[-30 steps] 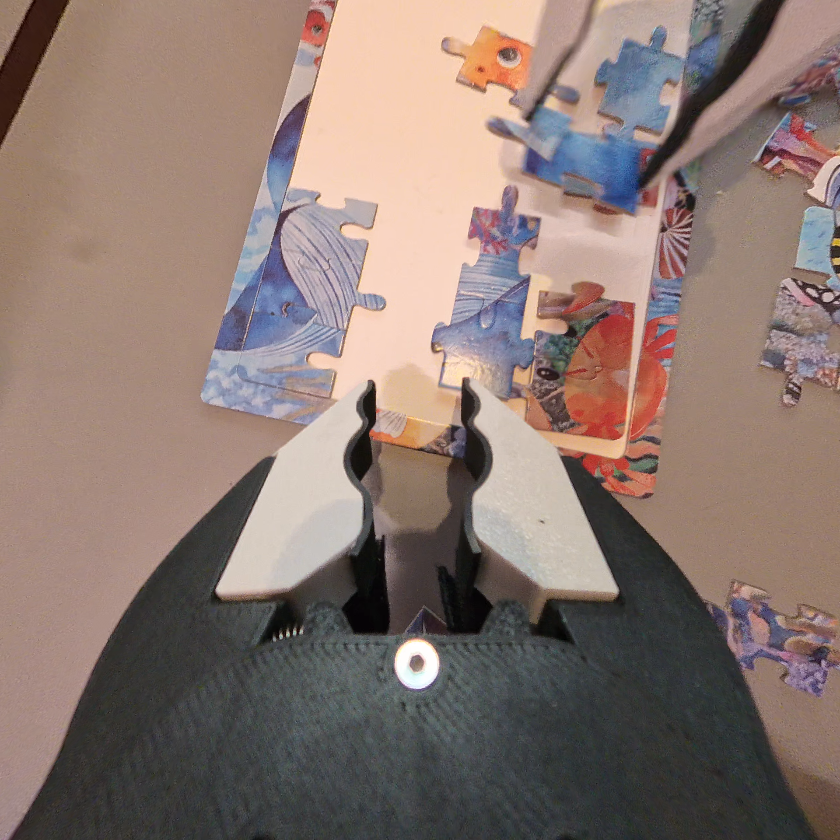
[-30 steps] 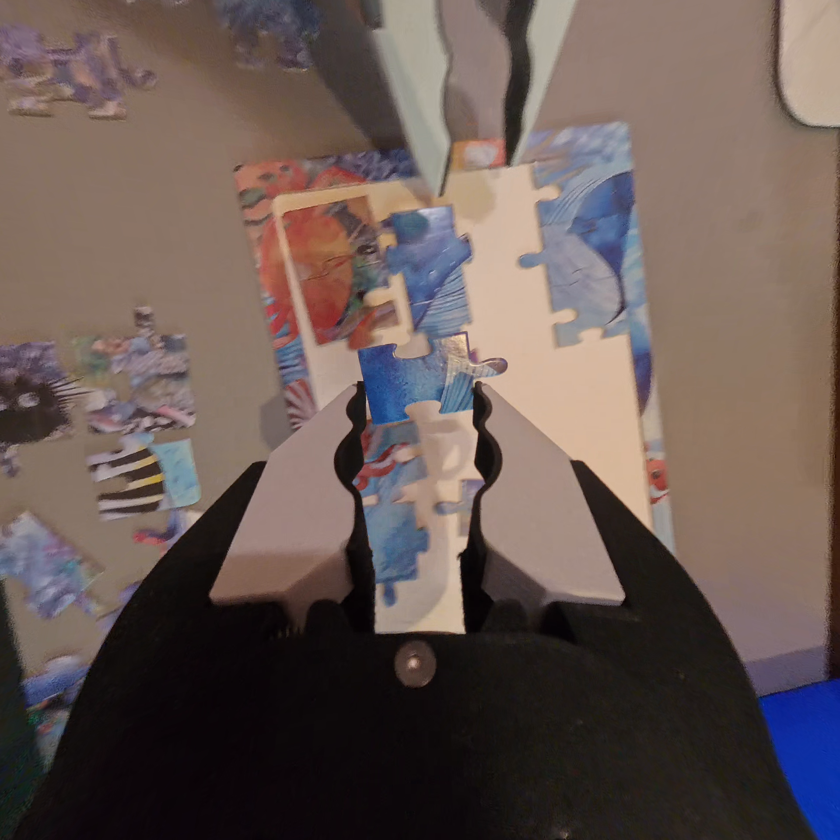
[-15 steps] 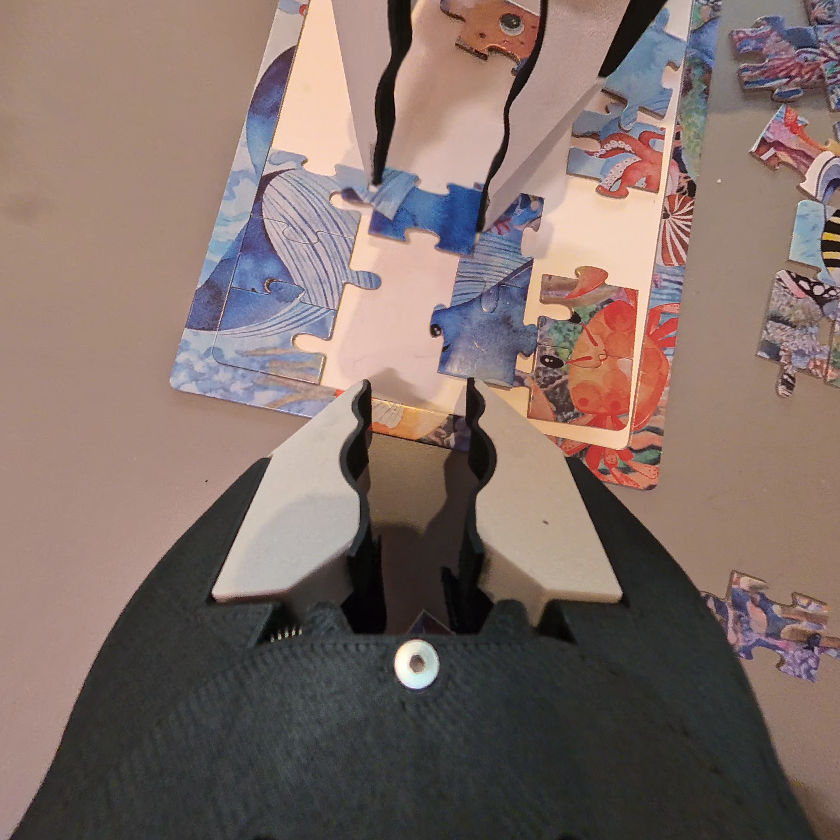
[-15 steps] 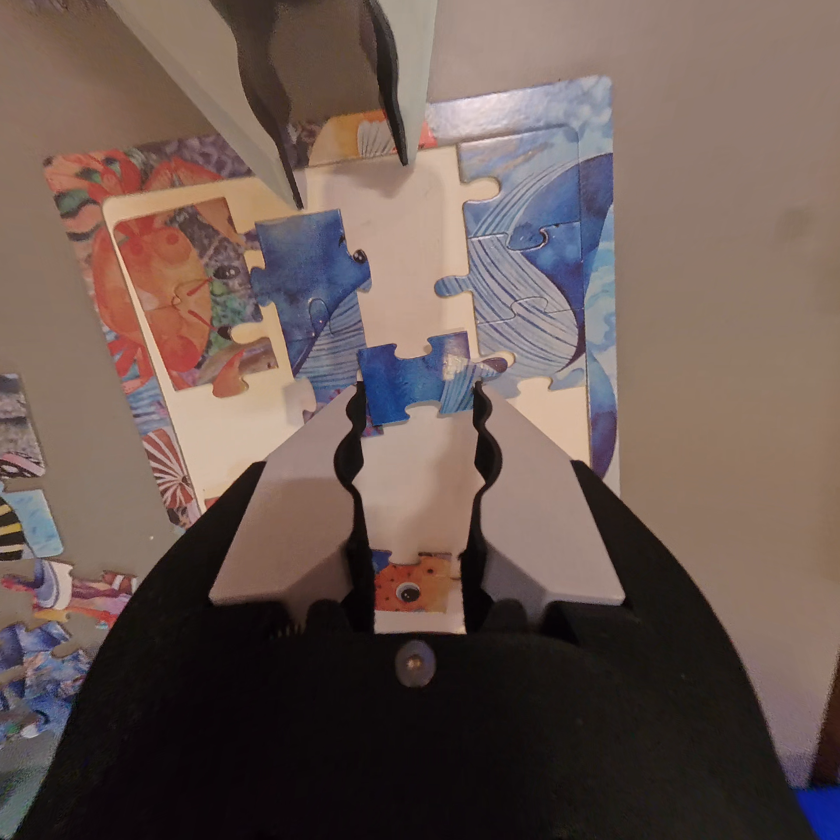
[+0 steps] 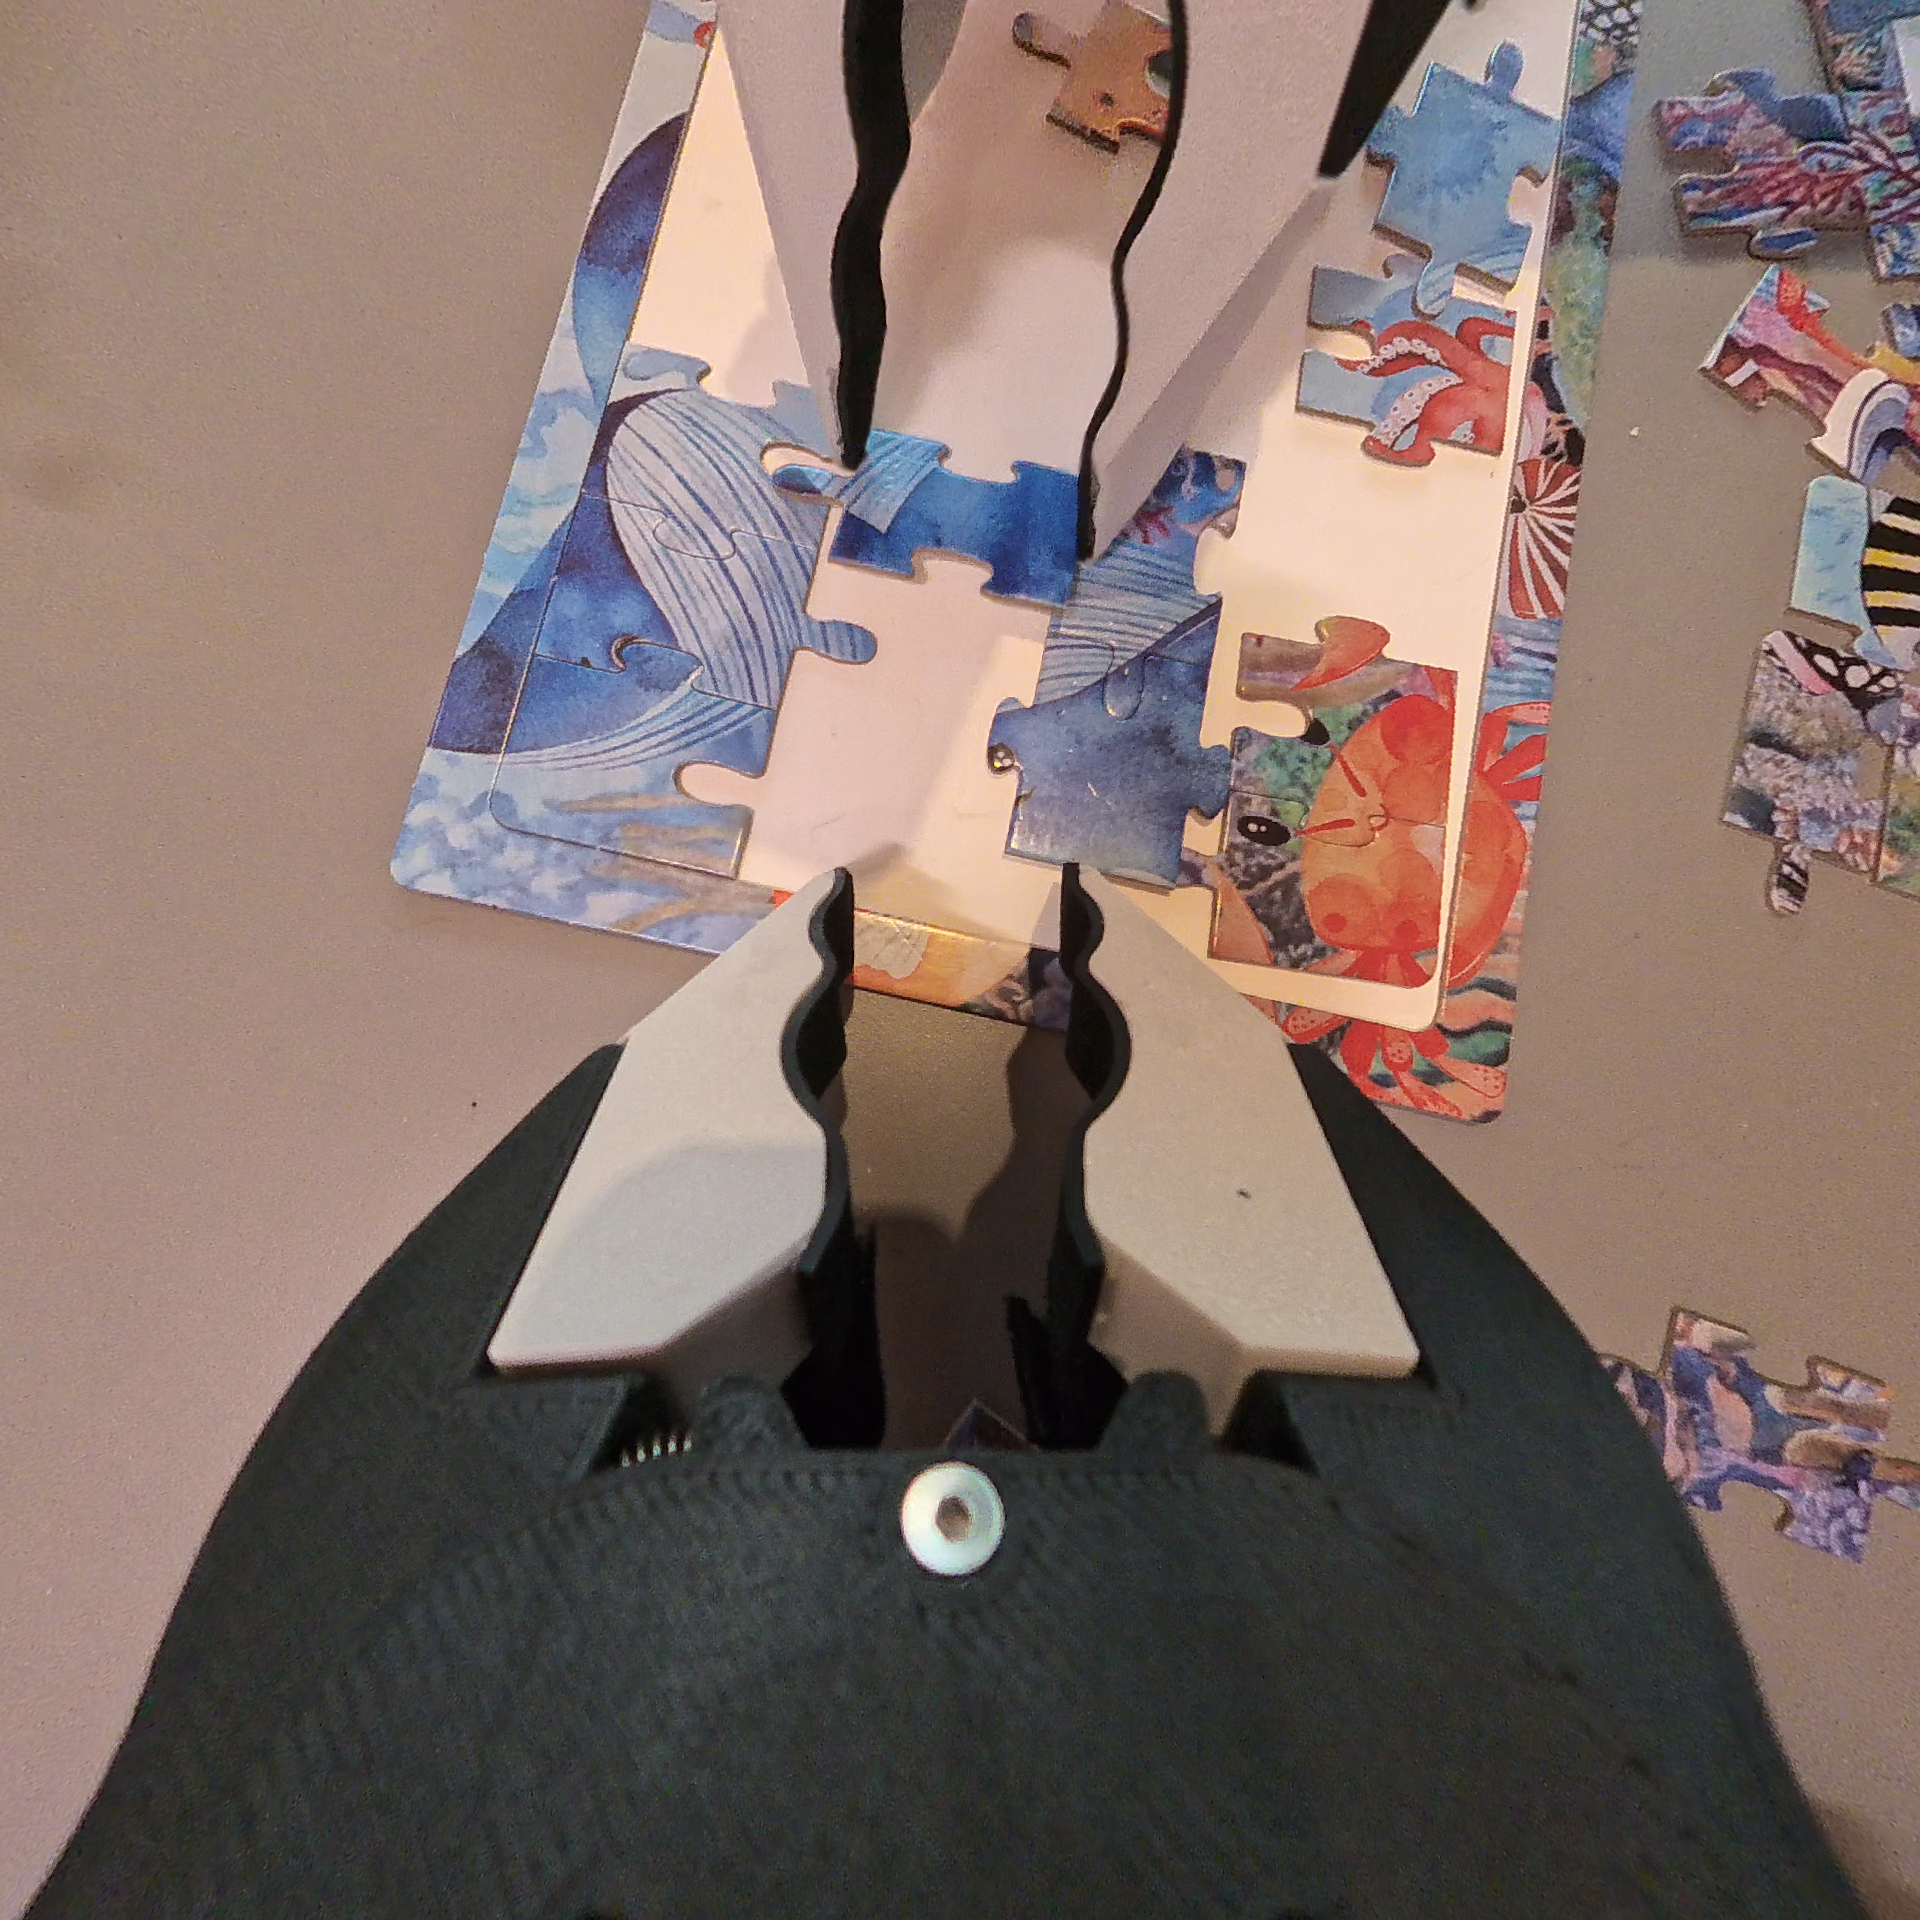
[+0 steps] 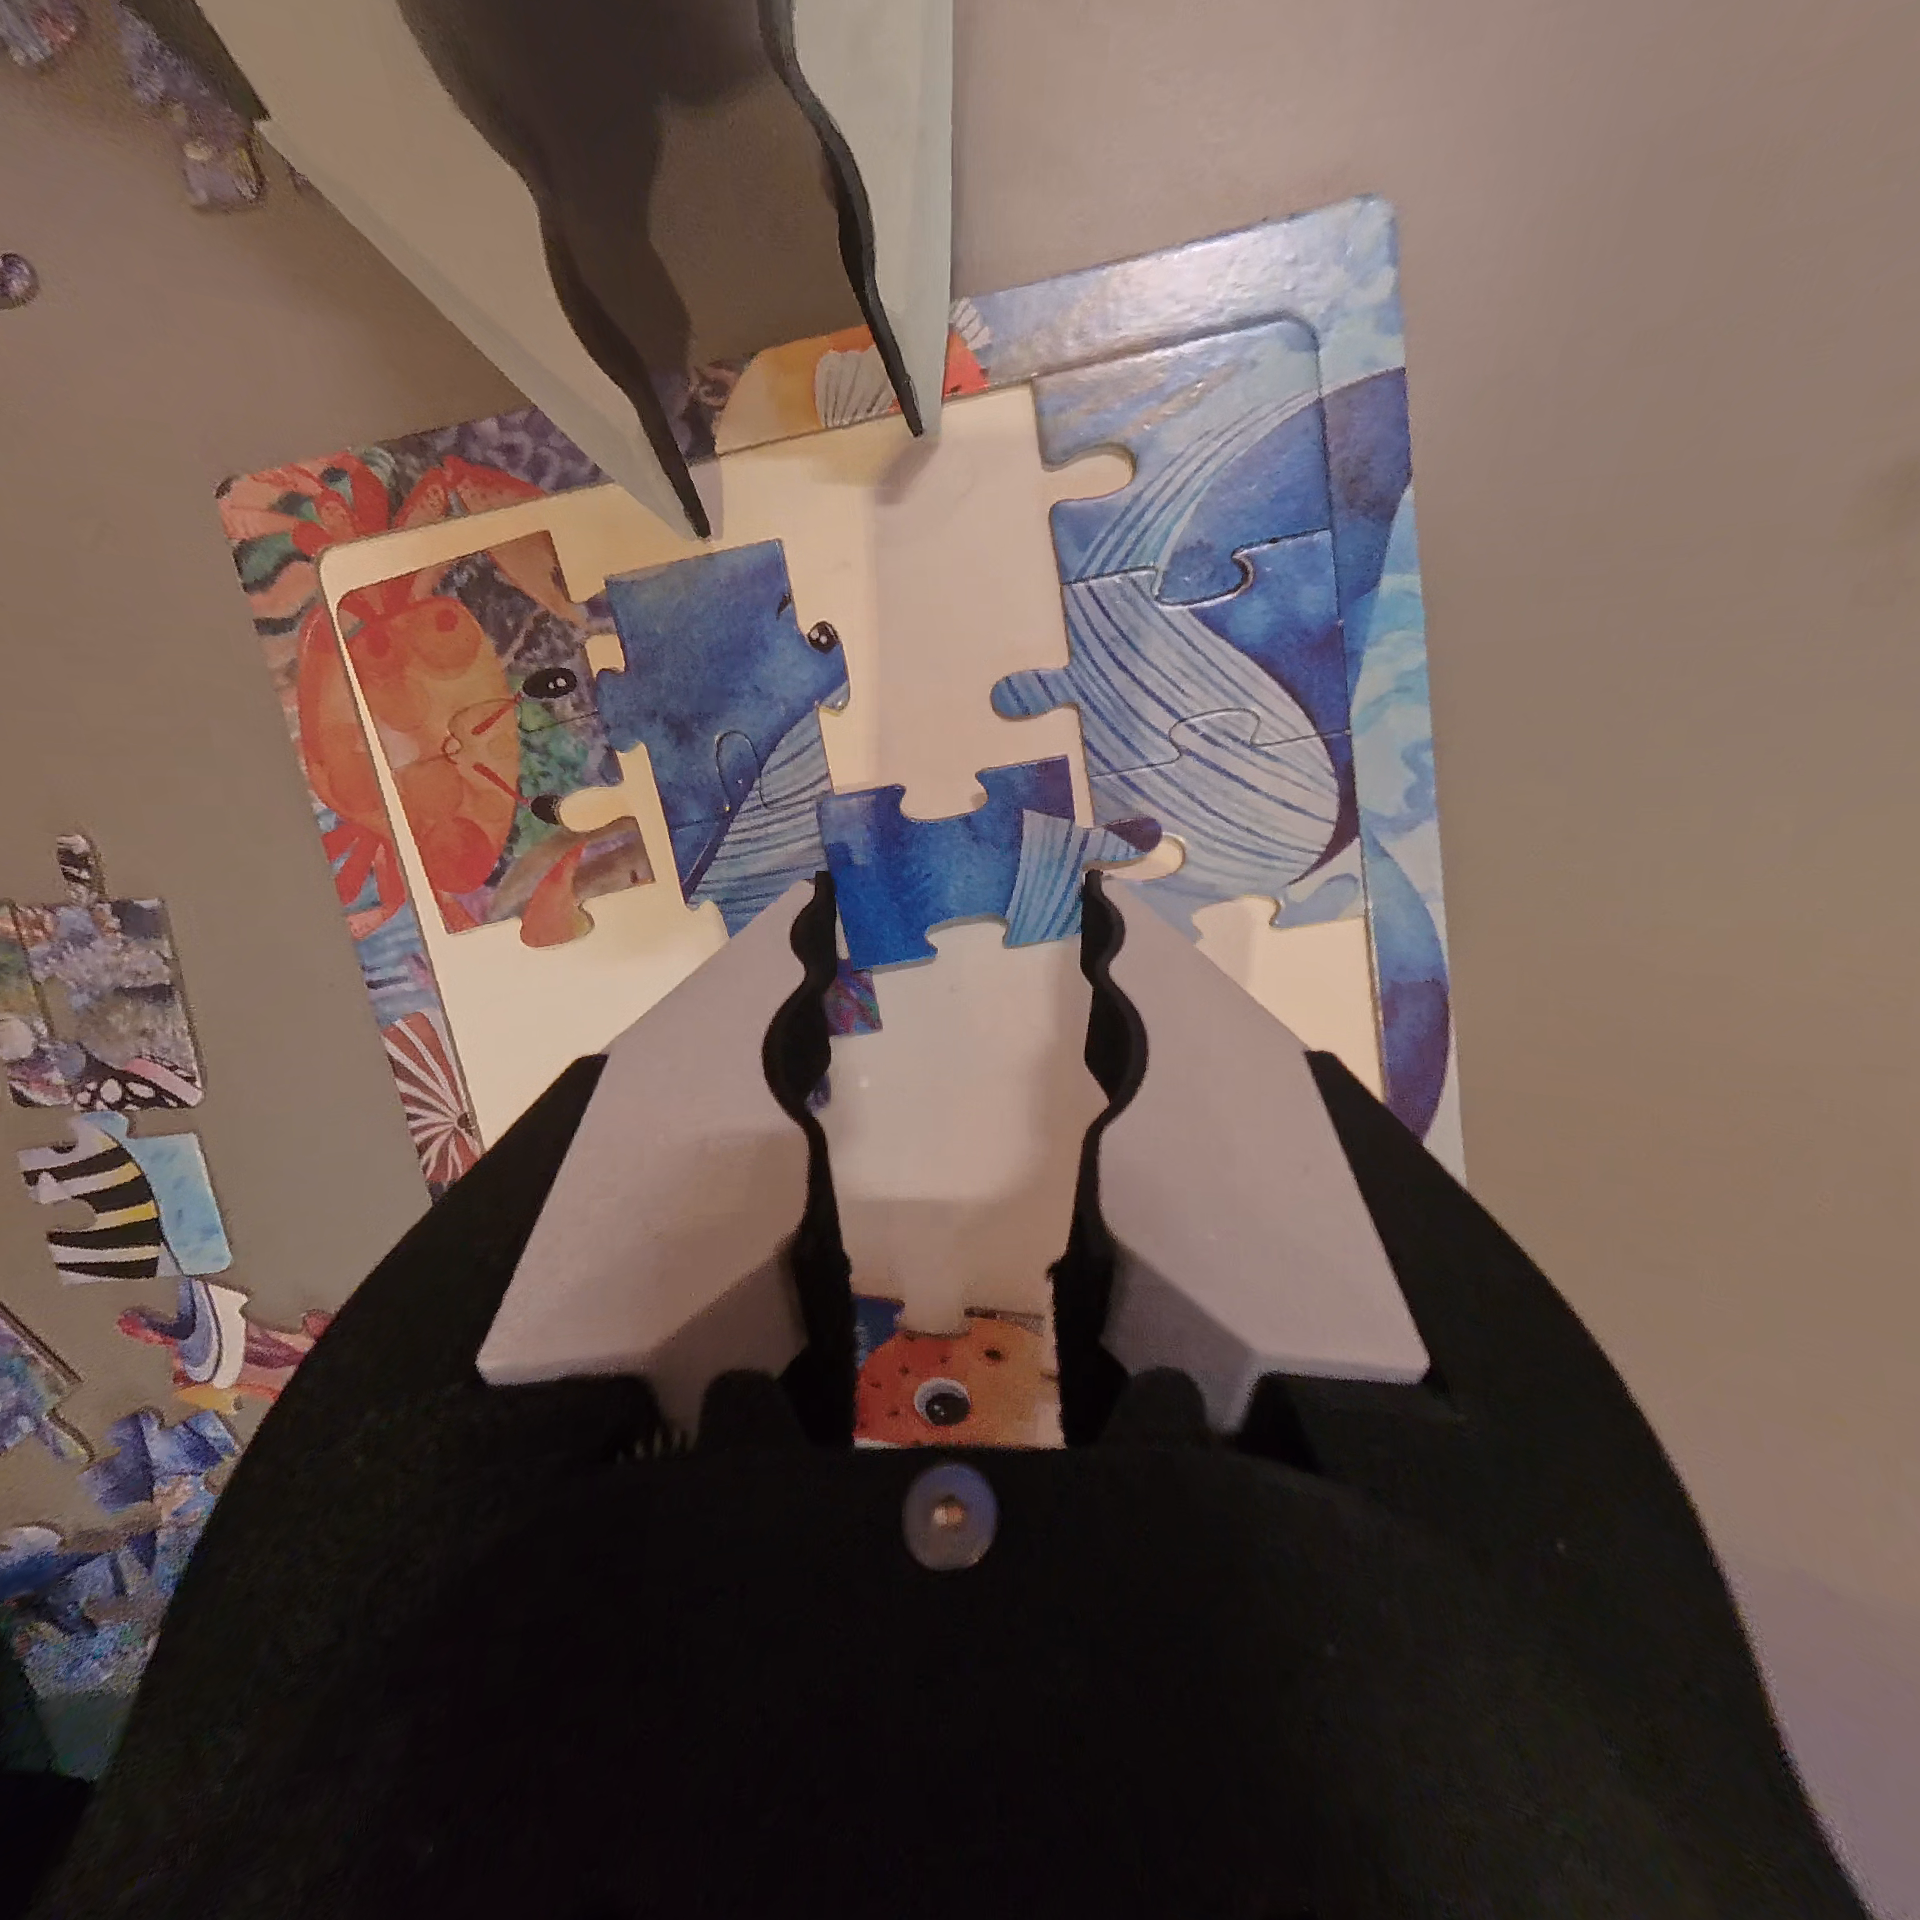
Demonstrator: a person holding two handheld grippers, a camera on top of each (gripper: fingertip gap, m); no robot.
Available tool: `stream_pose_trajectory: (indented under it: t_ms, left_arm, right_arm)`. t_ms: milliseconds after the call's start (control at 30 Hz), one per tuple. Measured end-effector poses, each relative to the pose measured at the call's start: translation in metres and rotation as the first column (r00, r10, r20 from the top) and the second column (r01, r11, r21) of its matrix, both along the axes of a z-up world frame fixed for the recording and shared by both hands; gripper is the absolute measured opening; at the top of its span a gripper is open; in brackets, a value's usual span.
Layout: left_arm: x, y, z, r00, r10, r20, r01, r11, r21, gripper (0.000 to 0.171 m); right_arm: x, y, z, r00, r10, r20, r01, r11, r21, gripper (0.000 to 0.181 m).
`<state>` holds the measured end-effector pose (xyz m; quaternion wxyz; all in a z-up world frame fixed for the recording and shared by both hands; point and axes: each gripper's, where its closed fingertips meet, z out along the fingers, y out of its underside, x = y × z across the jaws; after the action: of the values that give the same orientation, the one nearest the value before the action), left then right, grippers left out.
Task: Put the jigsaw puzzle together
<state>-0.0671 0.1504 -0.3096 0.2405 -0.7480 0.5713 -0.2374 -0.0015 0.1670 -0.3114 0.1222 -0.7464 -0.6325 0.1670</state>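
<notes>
Grey table (image 5: 260, 520) carries a puzzle tray (image 5: 540, 862) with whale pieces already seated along one side and a crab at a corner, while loose pieces (image 6: 125, 1195) lie scattered beside it. Right tongs (image 6: 951, 894) pinch a blue whale piece (image 6: 956, 868) over the tray's bare middle, between the seated whale sections. Left tongs (image 5: 956, 894) hover at the tray's near edge, parted and empty.

Left tongs (image 5: 951, 894) agape, right tongs (image 6: 956, 894) clamped.

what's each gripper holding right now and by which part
The right gripper pinches the blue puzzle piece by its two short ends; the left gripper is open and empty.
</notes>
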Motion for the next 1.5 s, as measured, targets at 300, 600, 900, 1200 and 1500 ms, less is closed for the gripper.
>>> stream_pose_trajectory:
  t_ms: [300,600,900,1200,1500]
  left_arm:
    - [0.001,0.001,0.0,1.0,0.0,0.005,0.0,1.0,-0.001,0.039]
    - [0.001,0.001,0.0,1.0,-0.006,-0.007,0.006,1.0,0.009,0.039]
    - [0.023,0.006,0.005,0.996,0.017,0.089,-0.01,0.996,-0.089,0.046]
    - [0.02,0.011,0.003,0.995,0.07,0.067,-0.066,0.995,-0.069,0.066]
    - [0.007,0.013,0.006,0.996,0.082,0.021,-0.082,0.996,-0.027,0.08]
  right_arm:
    - [0.006,0.001,-0.001,0.999,0.005,0.053,-0.008,0.999,0.051,0.046]
    - [0.015,0.007,0.011,0.999,-0.016,0.051,0.011,0.995,0.095,0.046]
    - [0.027,0.008,-0.001,0.996,-0.041,0.083,0.036,0.998,0.053,0.046]
    - [0.02,0.005,-0.001,0.999,-0.022,0.038,0.02,0.998,0.056,0.046]
    - [0.014,0.004,0.004,0.999,-0.002,0.036,-0.001,0.995,0.097,0.046]
